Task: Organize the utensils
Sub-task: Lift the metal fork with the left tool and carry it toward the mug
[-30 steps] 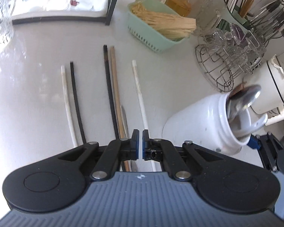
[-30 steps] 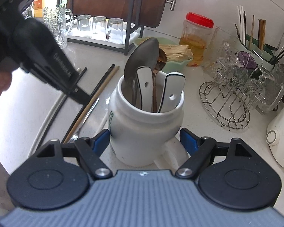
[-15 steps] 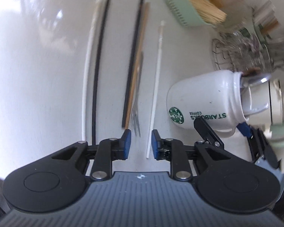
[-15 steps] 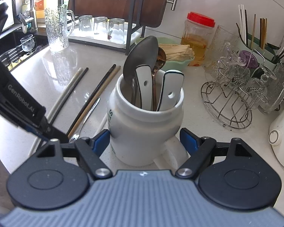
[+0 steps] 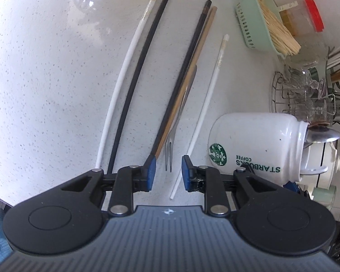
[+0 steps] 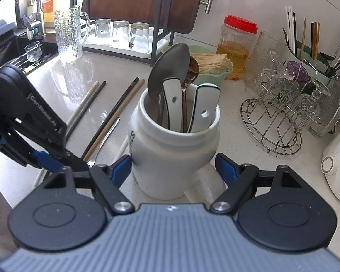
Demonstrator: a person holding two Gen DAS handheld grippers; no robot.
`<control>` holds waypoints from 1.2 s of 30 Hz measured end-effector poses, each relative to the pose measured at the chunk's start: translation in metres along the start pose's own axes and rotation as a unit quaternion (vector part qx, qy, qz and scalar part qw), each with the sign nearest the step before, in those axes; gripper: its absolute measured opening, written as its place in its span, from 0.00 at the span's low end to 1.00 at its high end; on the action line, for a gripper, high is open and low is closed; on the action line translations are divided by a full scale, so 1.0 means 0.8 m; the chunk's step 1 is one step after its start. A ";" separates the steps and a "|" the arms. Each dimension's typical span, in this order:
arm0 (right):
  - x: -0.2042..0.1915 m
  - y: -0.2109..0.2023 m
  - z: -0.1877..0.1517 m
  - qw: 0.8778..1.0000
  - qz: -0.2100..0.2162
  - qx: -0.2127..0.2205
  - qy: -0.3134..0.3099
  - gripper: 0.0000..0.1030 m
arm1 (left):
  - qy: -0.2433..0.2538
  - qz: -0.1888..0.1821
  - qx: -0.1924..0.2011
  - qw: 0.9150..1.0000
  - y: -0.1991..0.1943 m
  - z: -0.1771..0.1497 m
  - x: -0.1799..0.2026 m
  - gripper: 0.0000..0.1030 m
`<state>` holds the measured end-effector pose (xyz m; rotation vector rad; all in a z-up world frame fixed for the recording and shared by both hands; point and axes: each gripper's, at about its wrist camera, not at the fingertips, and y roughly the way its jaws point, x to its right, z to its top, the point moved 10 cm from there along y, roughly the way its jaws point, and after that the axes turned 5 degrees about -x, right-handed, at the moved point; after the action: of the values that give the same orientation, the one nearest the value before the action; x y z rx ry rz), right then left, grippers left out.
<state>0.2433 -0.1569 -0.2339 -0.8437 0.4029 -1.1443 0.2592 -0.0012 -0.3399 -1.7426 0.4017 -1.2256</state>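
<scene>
Beside mug (image 5: 256, 145) — chopsticks (image 5: 181, 83), fork (image 5: 170, 149)

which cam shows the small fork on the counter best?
Left wrist: the fork lies in full view, tines pointing at the gap of the open left tool. Right wrist shows only its handle; the left tool covers the tines.

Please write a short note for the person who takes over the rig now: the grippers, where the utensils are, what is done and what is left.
Left gripper: open, over the small fork's tines, holding nothing.
Right gripper: clamped on the white Starbucks mug, upright on the counter.
Done: spoons stand in the mug.
Left: the fork and five chopsticks lie on the counter left of the mug. The fork looks like the next pick.
</scene>
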 end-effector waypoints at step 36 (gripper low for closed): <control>0.000 0.000 -0.001 1.000 0.001 0.007 -0.001 0.81 | -0.060 0.009 0.018 0.998 -0.026 -0.012 -0.002 0.01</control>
<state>0.2426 -0.1573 -0.2344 -0.8309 0.3940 -1.1427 0.2453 0.0061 -0.3229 -1.7678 0.3215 -1.1021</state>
